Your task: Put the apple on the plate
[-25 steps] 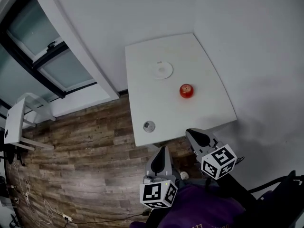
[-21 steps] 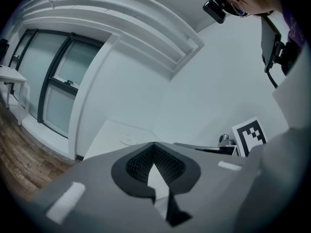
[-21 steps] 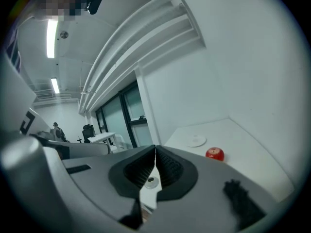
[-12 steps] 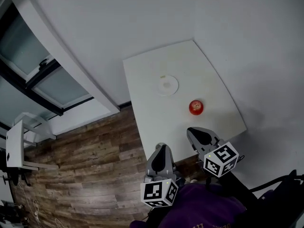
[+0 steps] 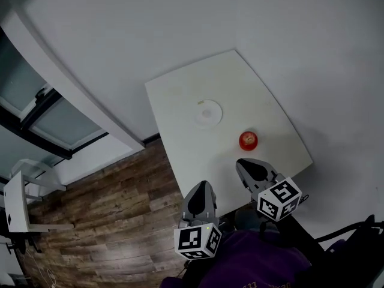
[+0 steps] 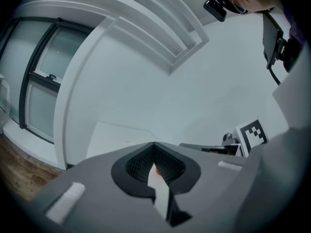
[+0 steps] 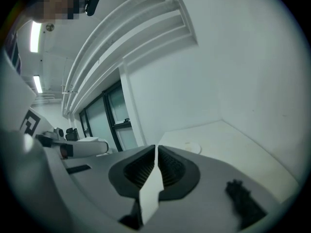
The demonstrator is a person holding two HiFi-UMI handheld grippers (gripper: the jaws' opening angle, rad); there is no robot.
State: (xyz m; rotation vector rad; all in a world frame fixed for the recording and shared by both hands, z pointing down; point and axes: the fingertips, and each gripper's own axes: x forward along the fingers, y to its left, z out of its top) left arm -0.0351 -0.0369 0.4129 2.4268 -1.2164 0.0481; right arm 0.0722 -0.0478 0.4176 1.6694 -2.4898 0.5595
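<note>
Red apple [image 5: 248, 140] lies on the table [image 5: 180, 107] just beyond the right tool [image 5: 247, 165].

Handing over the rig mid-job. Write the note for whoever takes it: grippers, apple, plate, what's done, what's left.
Left gripper: shut, empty, by the table's near edge.
Right gripper: shut, empty, just short of the apple, not touching it.
Apple: on the white table, apart from the plate, nearer the person and to its right in the head view.
Plate: empty.
Done: nothing yet.
Left: open a gripper, probably the right, grasp the apple, set it on the plate.
</note>
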